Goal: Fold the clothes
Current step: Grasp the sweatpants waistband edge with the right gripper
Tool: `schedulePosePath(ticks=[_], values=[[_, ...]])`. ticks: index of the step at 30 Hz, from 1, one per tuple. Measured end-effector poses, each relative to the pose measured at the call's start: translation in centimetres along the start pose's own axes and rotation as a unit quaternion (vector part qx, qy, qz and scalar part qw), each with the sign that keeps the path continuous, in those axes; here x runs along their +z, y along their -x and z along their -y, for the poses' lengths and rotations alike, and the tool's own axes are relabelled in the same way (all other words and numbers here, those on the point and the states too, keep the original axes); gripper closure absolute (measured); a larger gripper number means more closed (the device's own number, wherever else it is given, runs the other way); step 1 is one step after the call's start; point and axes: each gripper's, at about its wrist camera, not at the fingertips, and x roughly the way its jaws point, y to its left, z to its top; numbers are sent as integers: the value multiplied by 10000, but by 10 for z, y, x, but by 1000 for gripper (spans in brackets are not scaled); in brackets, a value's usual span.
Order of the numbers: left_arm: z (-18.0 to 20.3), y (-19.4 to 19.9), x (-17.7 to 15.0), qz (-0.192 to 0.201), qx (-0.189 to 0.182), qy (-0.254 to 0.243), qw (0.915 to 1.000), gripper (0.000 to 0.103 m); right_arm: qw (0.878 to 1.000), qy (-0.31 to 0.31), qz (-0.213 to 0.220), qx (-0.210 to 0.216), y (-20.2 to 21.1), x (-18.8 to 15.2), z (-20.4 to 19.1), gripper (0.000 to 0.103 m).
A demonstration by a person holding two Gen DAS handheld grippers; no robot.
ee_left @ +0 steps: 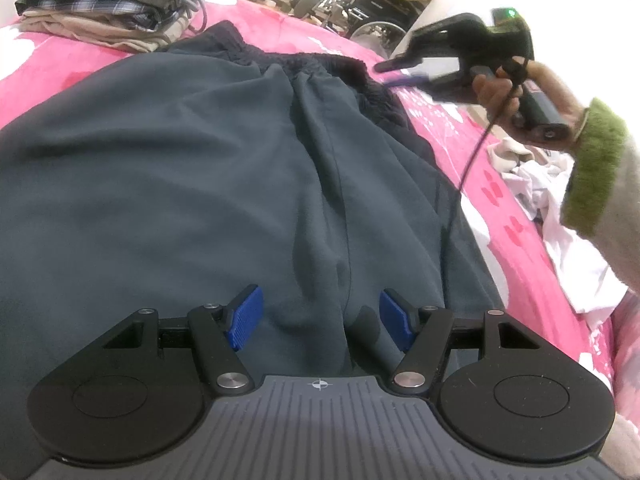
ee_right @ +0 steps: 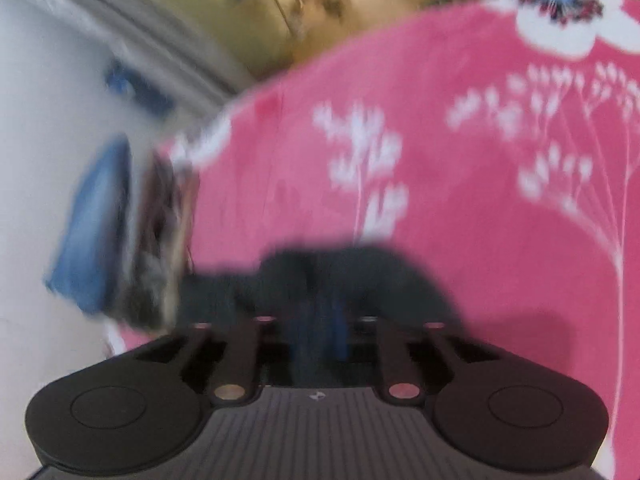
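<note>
Two views. Left wrist: left gripper (ee_left: 321, 317) spread, empty, over dark trousers (ee_left: 180, 184) lying flat on pink bedspread (ee_left: 516, 256); folded stack (ee_left: 104, 4) far left, right gripper (ee_left: 384, 67) at waistband. Right wrist, blurred: dark cloth between pads (ee_right: 338, 332); pinch or gap, cannot tell.

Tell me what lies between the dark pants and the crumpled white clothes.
In the left wrist view, only a strip of the pink floral sheet separates the pants from the white clothes; the right gripper's thin black cable hangs above it.
</note>
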Motion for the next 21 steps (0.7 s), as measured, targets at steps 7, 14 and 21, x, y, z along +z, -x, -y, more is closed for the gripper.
schedulePosePath(ticks=[7, 14, 21], values=[[-1, 2, 0, 4, -29, 79, 10000, 38, 9936, -536, -549, -830, -37, 2, -1, 62], [-3, 3, -2, 41, -38, 165, 9998, 38, 9873, -527, -936, -1167, -54, 13, -3, 65], [-6, 8, -3, 88, -56, 293, 9995, 38, 9927, -284, -542, -1042, -24, 6, -5, 95]])
